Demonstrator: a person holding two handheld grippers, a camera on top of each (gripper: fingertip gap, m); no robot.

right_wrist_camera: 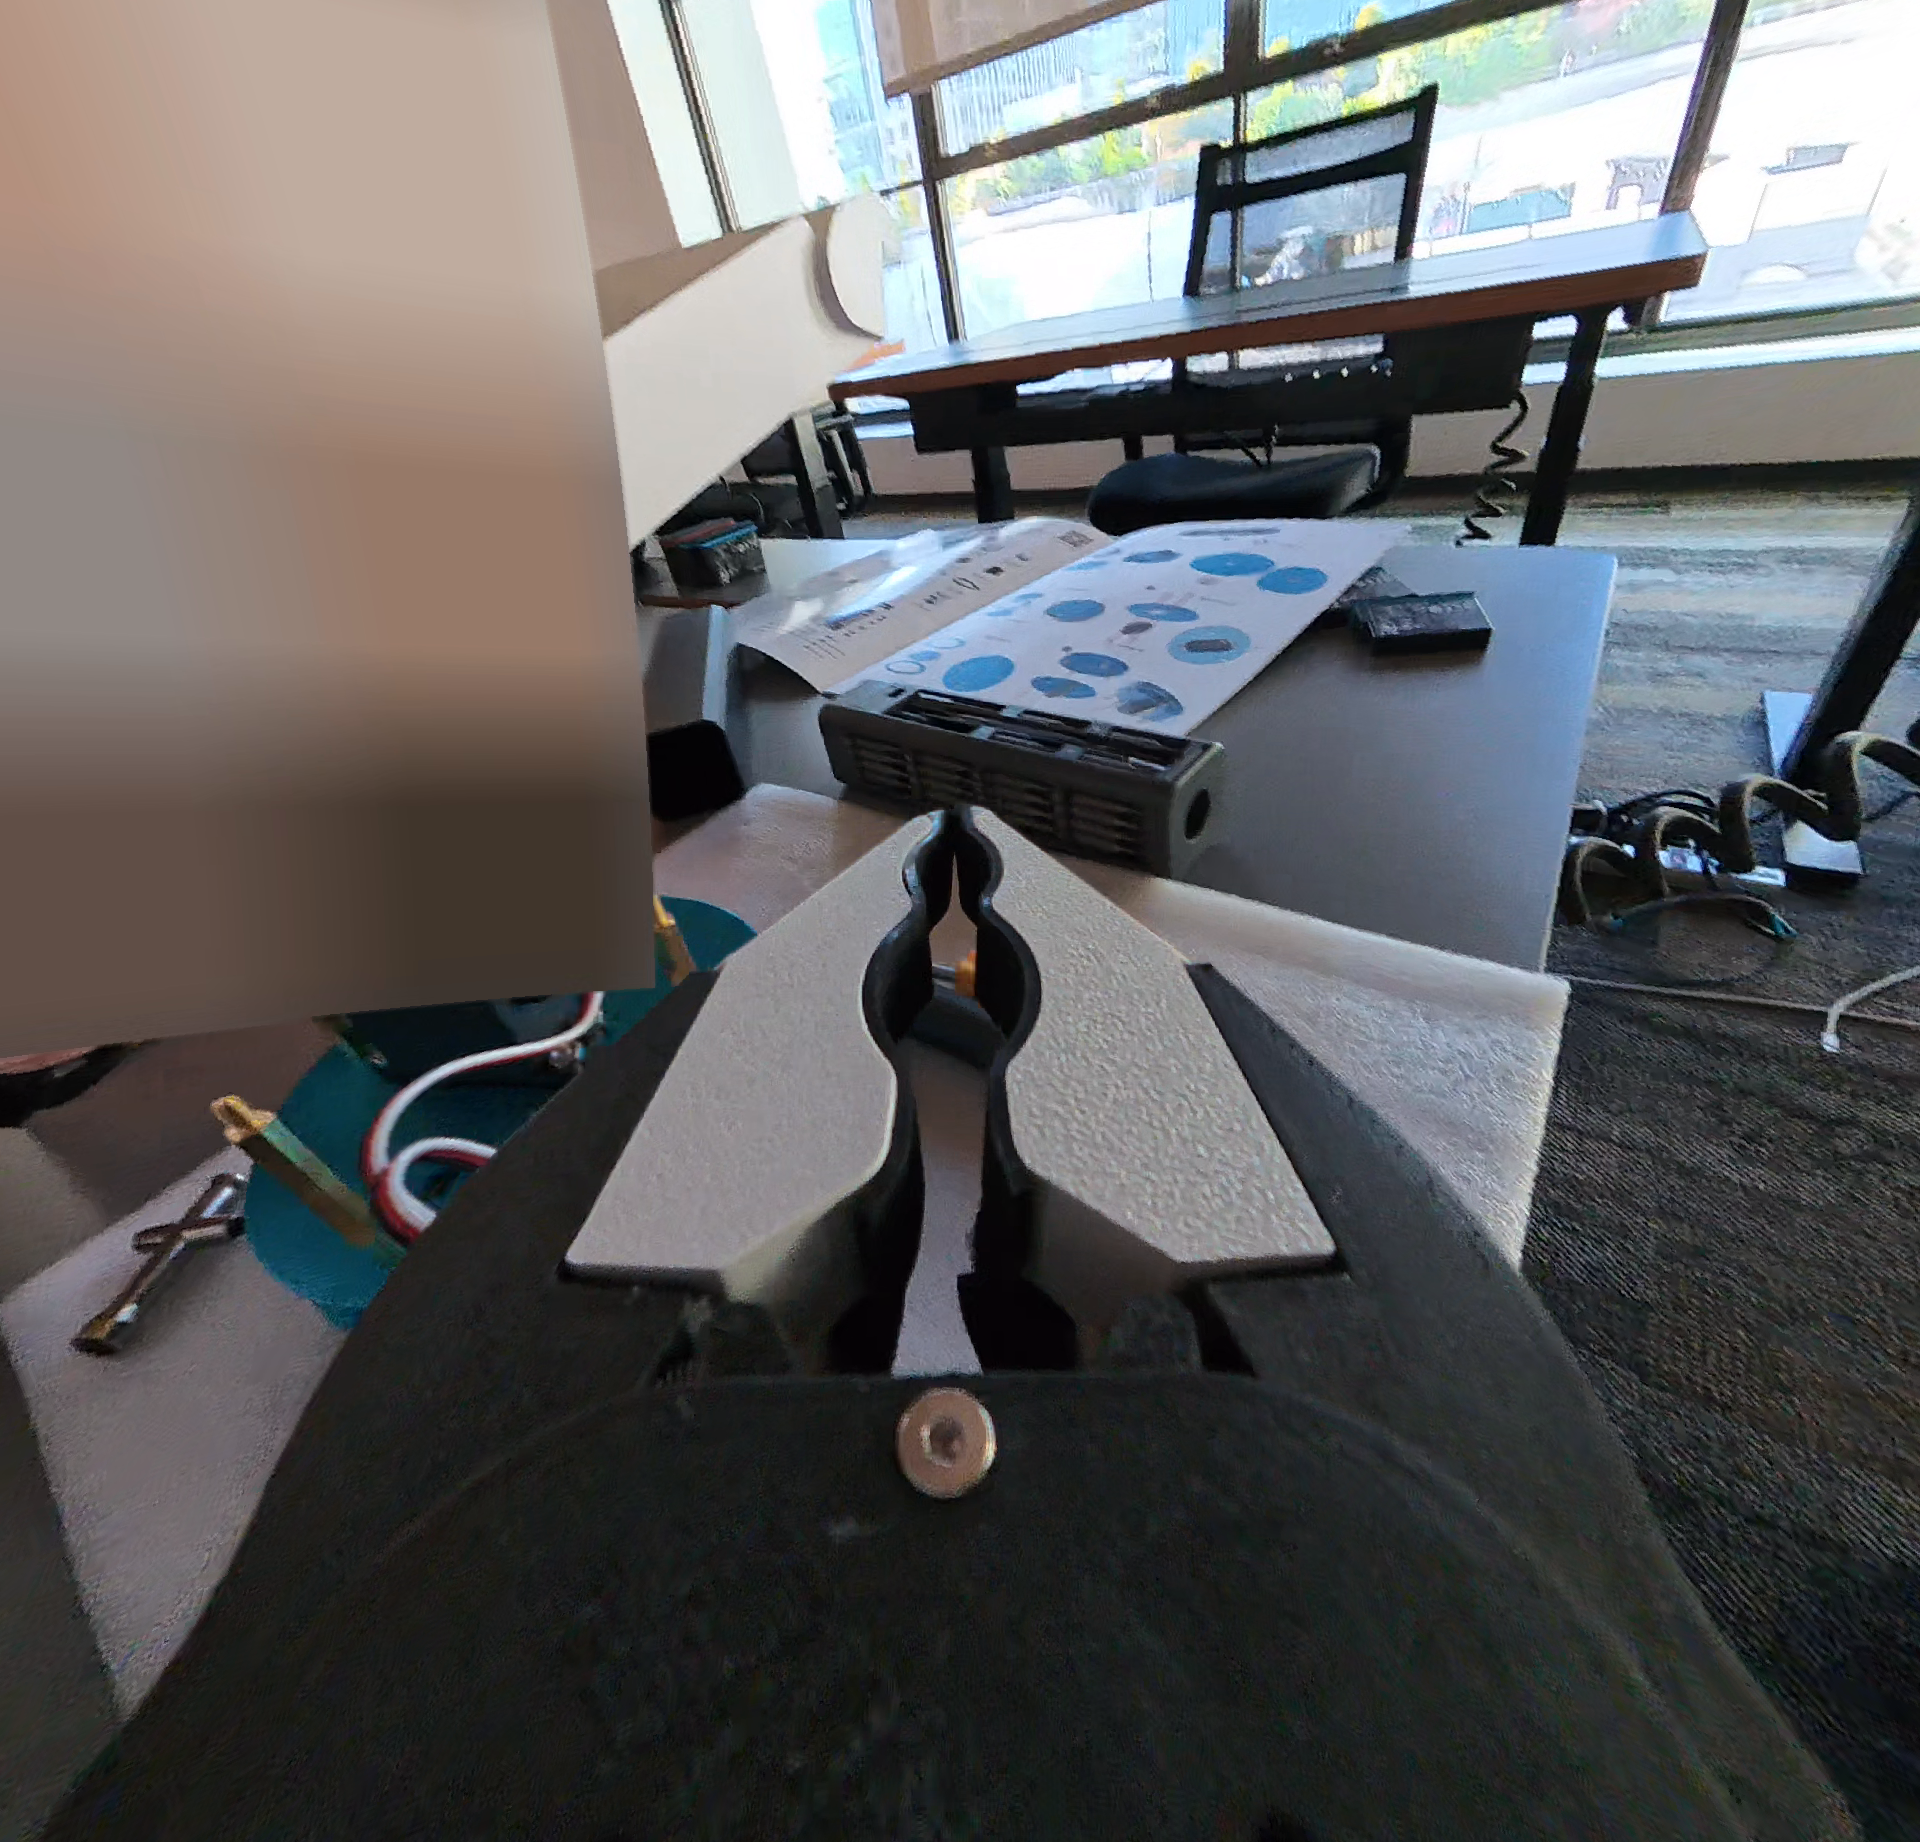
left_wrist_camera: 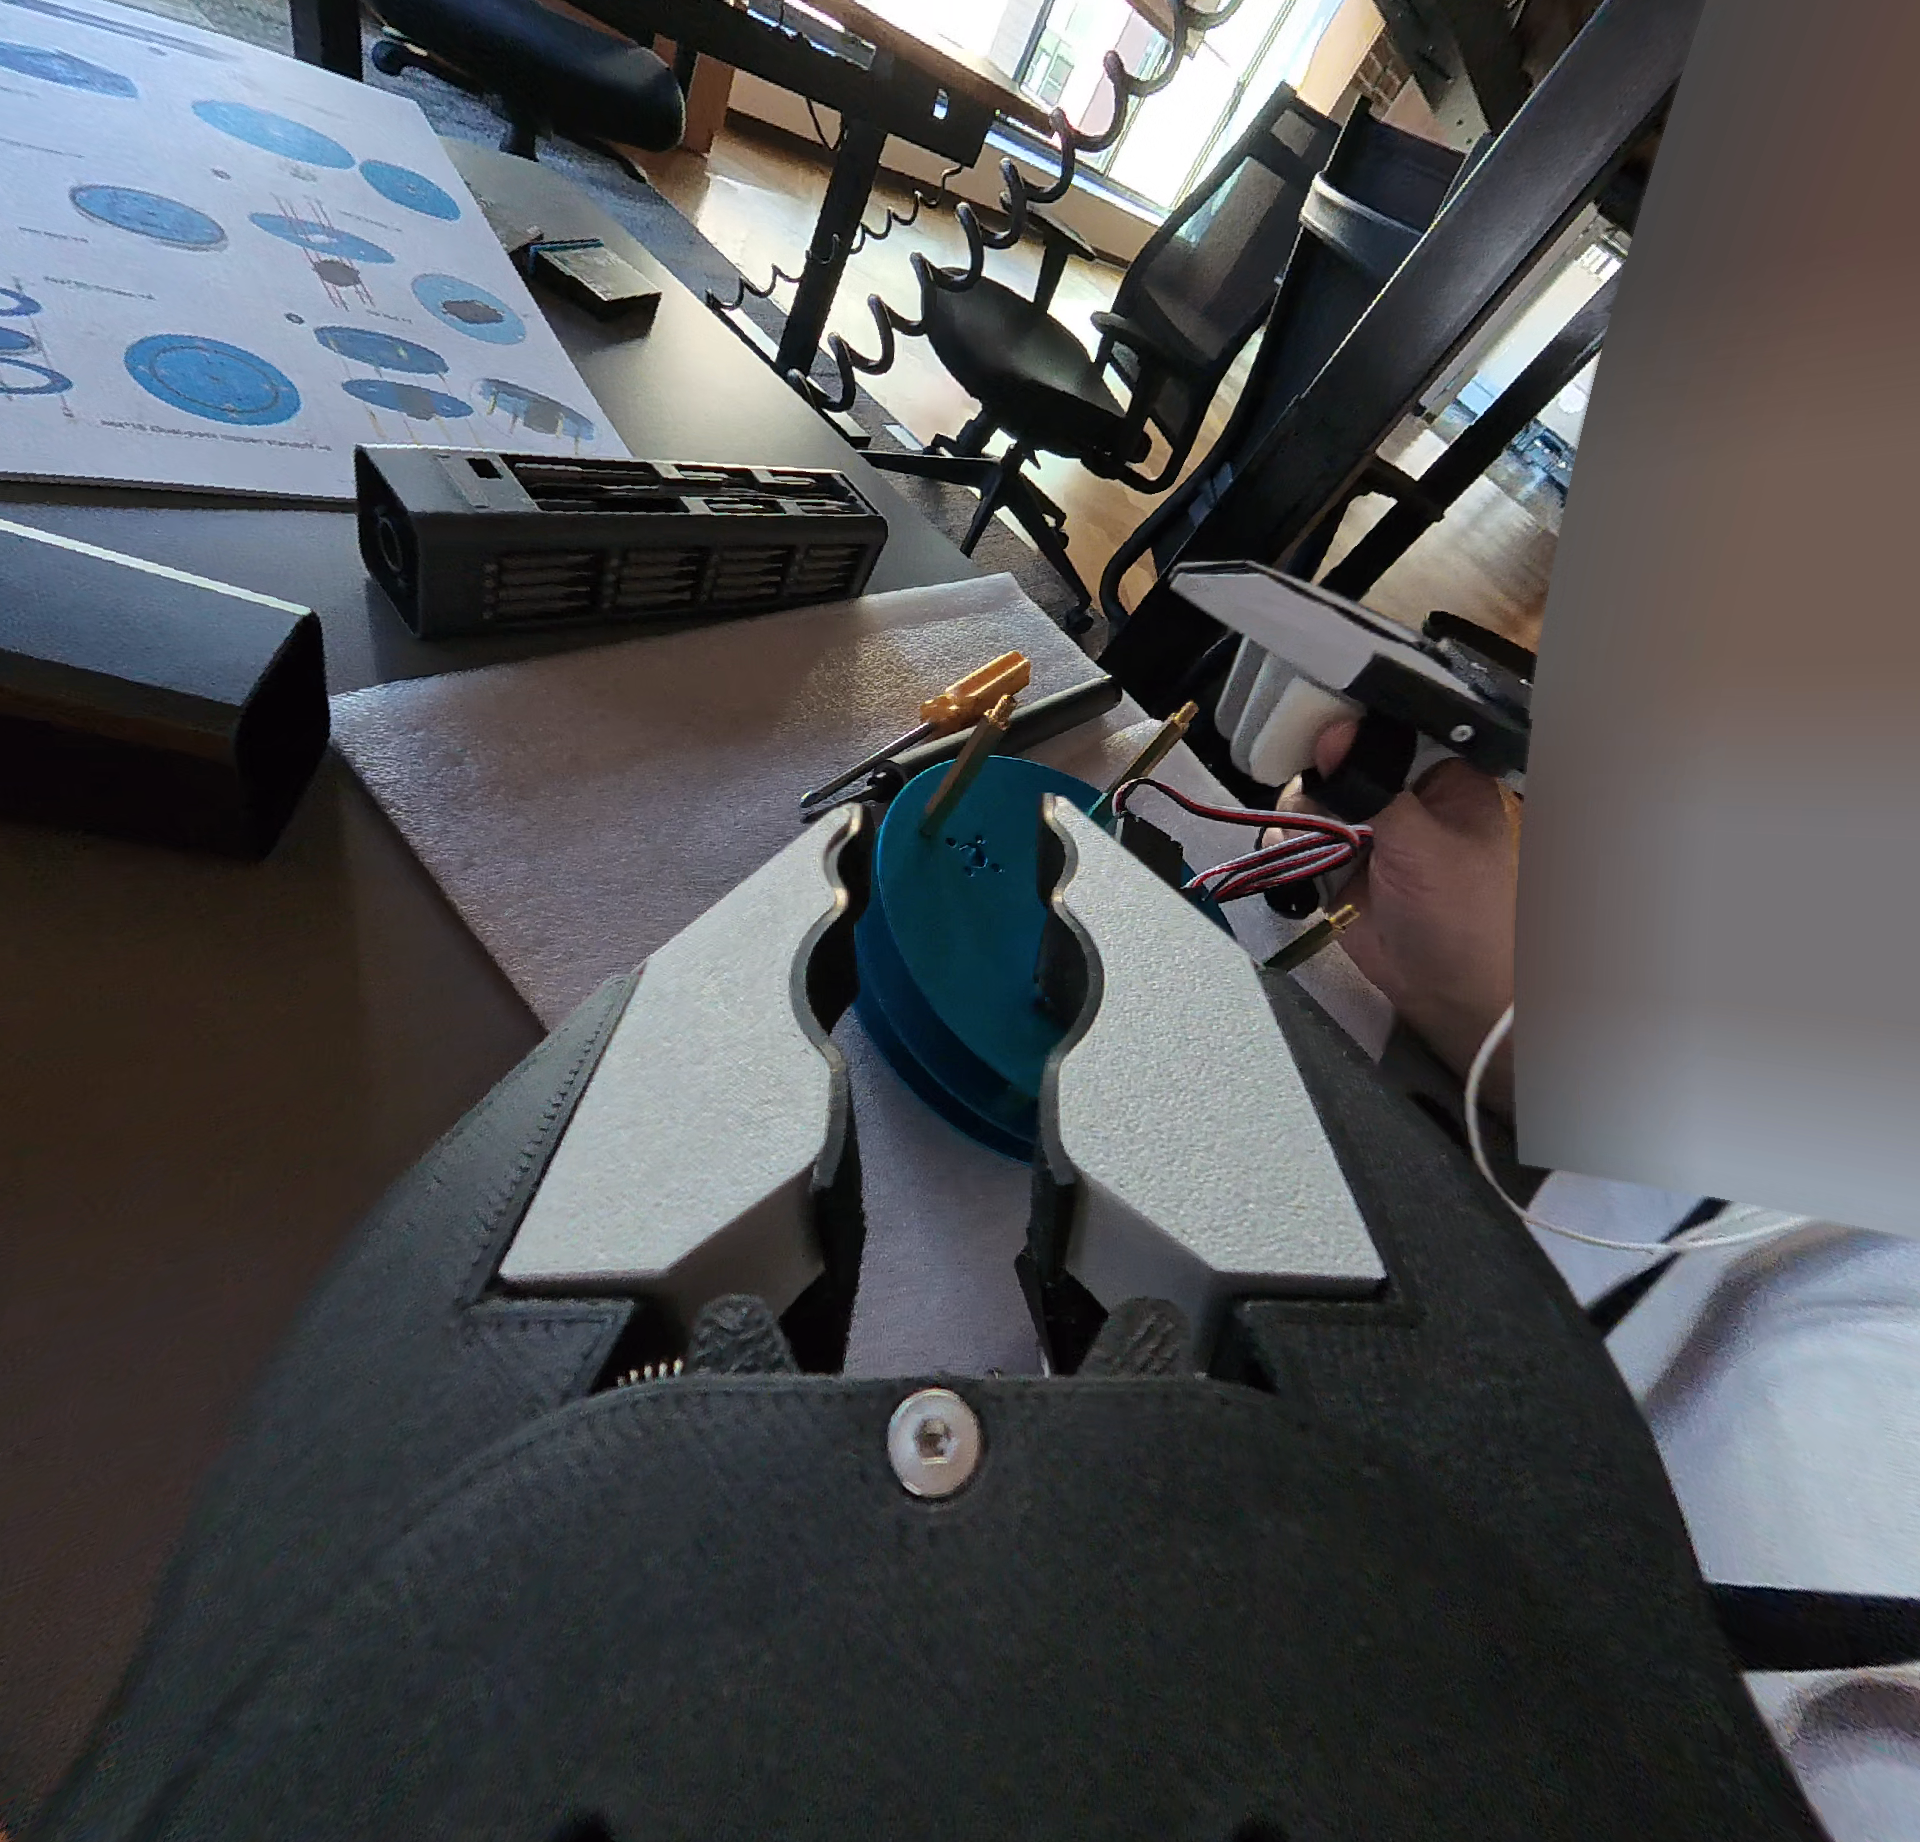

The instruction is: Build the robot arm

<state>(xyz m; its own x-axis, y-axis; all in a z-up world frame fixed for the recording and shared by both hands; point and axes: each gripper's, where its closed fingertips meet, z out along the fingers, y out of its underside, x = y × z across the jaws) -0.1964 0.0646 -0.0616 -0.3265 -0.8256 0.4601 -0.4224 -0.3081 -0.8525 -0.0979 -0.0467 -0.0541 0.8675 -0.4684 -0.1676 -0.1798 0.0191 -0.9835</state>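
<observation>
We note grainy, matt grey plastic on the left gripper [left_wrist_camera: 951,836] fingers [left_wrist_camera: 707,1075], set in a black body with ridged, layered print texture and a bright metal screw [left_wrist_camera: 934,1441]. The blue disc [left_wrist_camera: 961,961] looks smooth, satin, faintly metallic; its standoffs [left_wrist_camera: 971,764] are polished brass. The foam mat [left_wrist_camera: 623,805] is pale, soft and finely pebbled. The instruction sheet [right_wrist_camera: 1101,629] is glossy printed paper. The bit case [right_wrist_camera: 1023,790] is matt dark plastic. The cross wrench [right_wrist_camera: 156,1262] is shiny metal.
</observation>
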